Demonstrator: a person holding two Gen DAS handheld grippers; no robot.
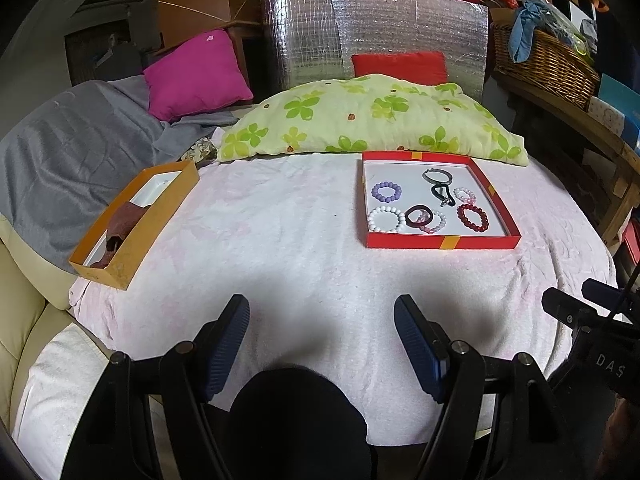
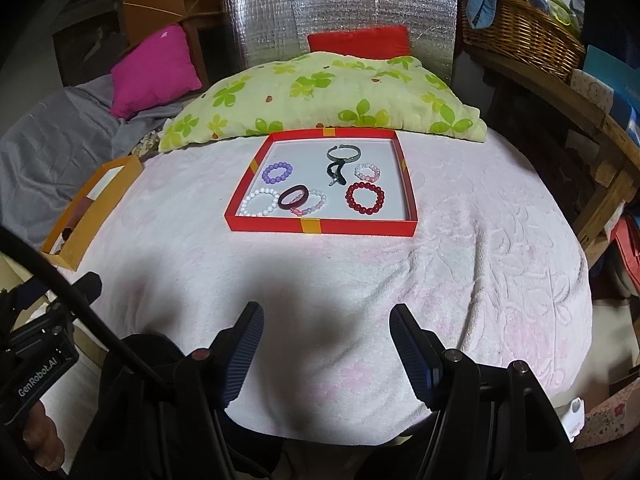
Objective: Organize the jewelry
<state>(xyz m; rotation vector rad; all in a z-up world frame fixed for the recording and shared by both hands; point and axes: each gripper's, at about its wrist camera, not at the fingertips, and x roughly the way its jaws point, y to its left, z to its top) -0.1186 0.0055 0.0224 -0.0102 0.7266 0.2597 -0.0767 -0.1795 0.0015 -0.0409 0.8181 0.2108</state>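
Note:
A shallow red box lid lies on the pale pink towel and holds several bracelets: a purple bead one, a white bead one, a dark red bead one, a maroon bangle and a grey bangle. An orange box with a dark brown lining sits at the left. My left gripper and right gripper both hover open and empty over the towel's near edge, well short of the boxes.
A green-leaf pillow lies just behind the red lid, with a red cushion and silver foil panel behind. A pink cushion and grey blanket sit left. A wicker basket stands right.

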